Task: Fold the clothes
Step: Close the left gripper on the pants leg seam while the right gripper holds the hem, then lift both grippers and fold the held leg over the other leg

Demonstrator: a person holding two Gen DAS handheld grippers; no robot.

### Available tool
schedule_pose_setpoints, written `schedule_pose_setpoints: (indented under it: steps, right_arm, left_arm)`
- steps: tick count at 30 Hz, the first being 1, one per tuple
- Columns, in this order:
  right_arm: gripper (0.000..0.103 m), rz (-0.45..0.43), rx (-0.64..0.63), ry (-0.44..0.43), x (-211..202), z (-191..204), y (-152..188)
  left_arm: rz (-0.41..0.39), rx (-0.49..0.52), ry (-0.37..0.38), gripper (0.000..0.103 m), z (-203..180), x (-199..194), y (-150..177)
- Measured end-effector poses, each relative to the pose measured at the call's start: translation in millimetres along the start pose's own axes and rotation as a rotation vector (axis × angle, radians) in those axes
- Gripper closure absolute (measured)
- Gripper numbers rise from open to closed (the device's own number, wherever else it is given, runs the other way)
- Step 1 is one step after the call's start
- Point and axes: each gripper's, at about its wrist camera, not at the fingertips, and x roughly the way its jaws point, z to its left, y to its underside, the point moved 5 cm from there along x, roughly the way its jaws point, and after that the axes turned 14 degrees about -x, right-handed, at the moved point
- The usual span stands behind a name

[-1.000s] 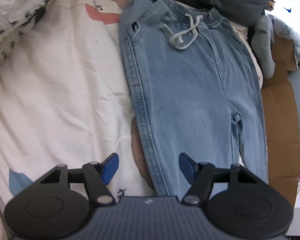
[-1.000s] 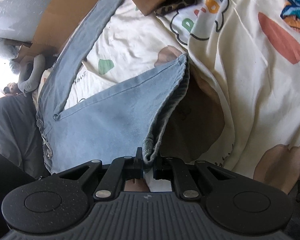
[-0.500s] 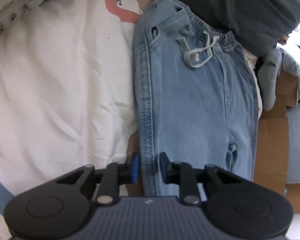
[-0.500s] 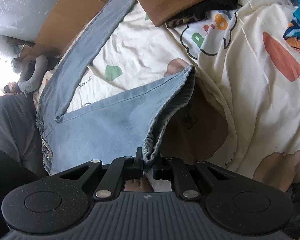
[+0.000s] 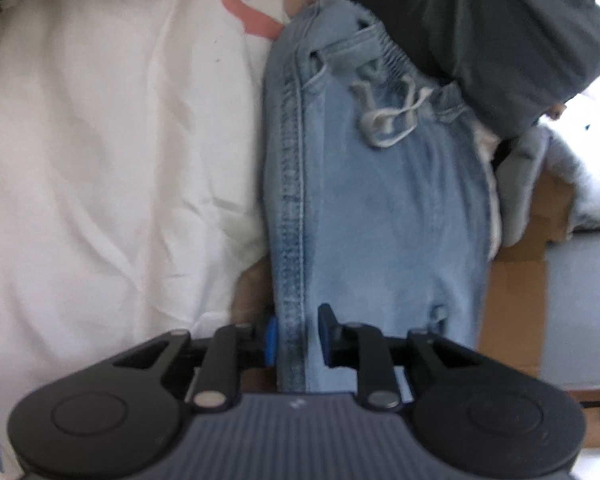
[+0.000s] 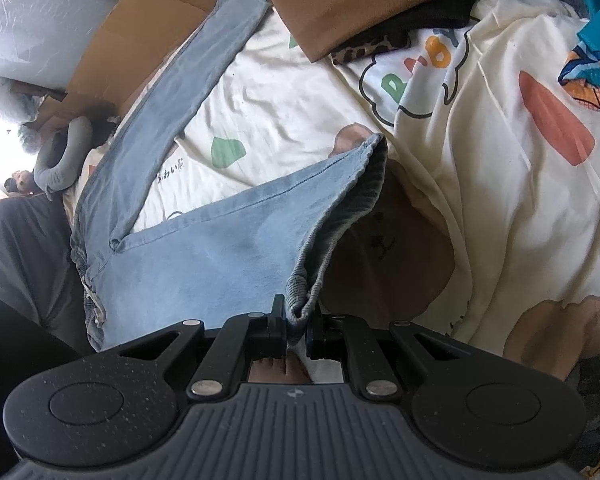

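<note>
The jeans [image 5: 380, 216] lie on the bed sheet [image 5: 100, 160]. The left claw [image 5: 298, 338] pinches their side seam; the right claw [image 6: 296, 322] grips a raised cuff [image 6: 340, 208]. Lift both evenly, keeping the fabric taut while folding.

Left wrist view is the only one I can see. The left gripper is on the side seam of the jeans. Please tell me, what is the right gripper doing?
Observer: The right gripper is shut on the ribbed cuff of one leg of the jeans, and that leg is lifted off the bedsheet.
Operator: Where is the other leg?
Observer: It lies flat and runs away toward the cardboard at the top of the right wrist view.
Operator: Is anything close to that far cuff?
Observer: Yes, a brown cloth lies right beside it; I cannot tell whether they touch.
</note>
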Motion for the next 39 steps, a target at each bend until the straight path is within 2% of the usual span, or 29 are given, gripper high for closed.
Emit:
schedule_pose_setpoints:
  steps: [6,10,11,23,34,39]
  right_arm:
    - [0.097,-0.002,-0.005,0.011,0,4,-3]
    - [0.097,0.001,0.000,0.020,1,3,-1]
    - [0.097,0.001,0.001,0.022,1,3,-1]
    - [0.097,-0.019,-0.013,0.033,-6,10,-6]
    - [0.096,-0.021,-0.019,0.035,-9,13,-7]
    - [0.096,-0.028,-0.012,0.035,-9,13,-7]
  left_arm:
    - [0.020,-0.007,0.054,0.082,0,-12,-4]
    - [0.020,-0.023,0.077,0.095,3,-14,-6]
    - [0.020,-0.023,0.076,0.095,3,-13,-6]
    - [0.009,0.006,0.002,0.095,-2,6,-17]
    - [-0.032,0.033,-0.014,0.095,-17,4,-47]
    - [-0.051,0.074,-0.085,0.097,-21,-4,-49]
